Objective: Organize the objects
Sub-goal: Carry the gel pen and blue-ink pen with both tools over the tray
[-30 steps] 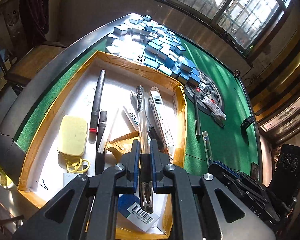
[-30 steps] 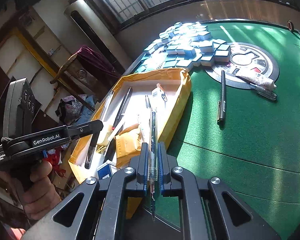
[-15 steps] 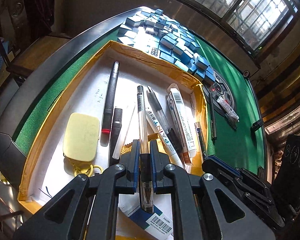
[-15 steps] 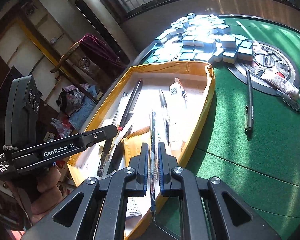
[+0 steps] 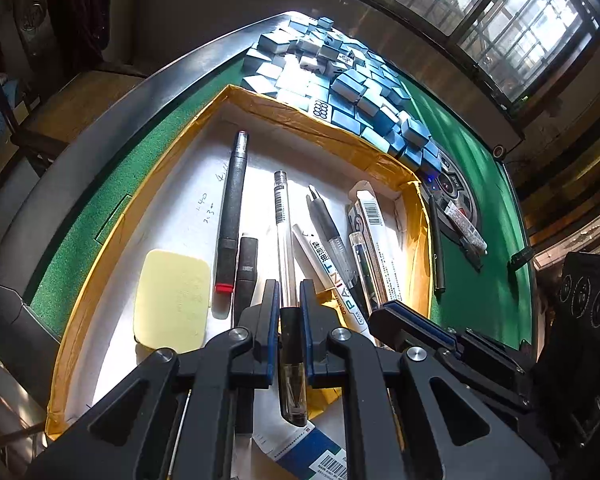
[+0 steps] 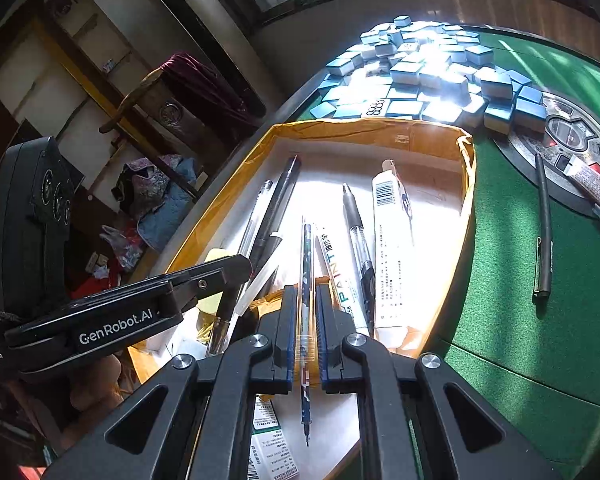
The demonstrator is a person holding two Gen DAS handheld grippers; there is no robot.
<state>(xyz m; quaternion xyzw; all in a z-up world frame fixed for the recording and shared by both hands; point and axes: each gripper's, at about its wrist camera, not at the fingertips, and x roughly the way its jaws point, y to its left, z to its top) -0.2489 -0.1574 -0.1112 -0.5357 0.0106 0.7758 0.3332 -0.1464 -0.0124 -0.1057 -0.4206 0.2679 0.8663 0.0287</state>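
Observation:
A yellow-taped box (image 5: 312, 114) (image 6: 364, 128) on the green table holds several pens, a paint marker (image 5: 328, 264), a long white packet (image 6: 392, 248) and a pale yellow case (image 5: 172, 300). My left gripper (image 5: 289, 300) is shut on a clear gel pen (image 5: 284, 240) with a black grip, held over the box. My right gripper (image 6: 305, 312) is shut on a thin clear pen with a dark blue refill (image 6: 307, 264), also over the box. The left gripper shows in the right wrist view (image 6: 236, 268), and the right gripper in the left wrist view (image 5: 396, 316).
A pile of blue and white mahjong tiles (image 5: 340, 76) (image 6: 420, 68) lies beyond the box. A black pen (image 6: 544, 232) (image 5: 436, 244) and a wrapped tube (image 6: 592, 184) lie by the round centre console (image 6: 572, 140). A chair (image 6: 172, 104) stands off the table's edge.
Both grippers have moved forward and lower over the box, each keeping its pen. The right gripper has come from the box's right edge to over its inside.

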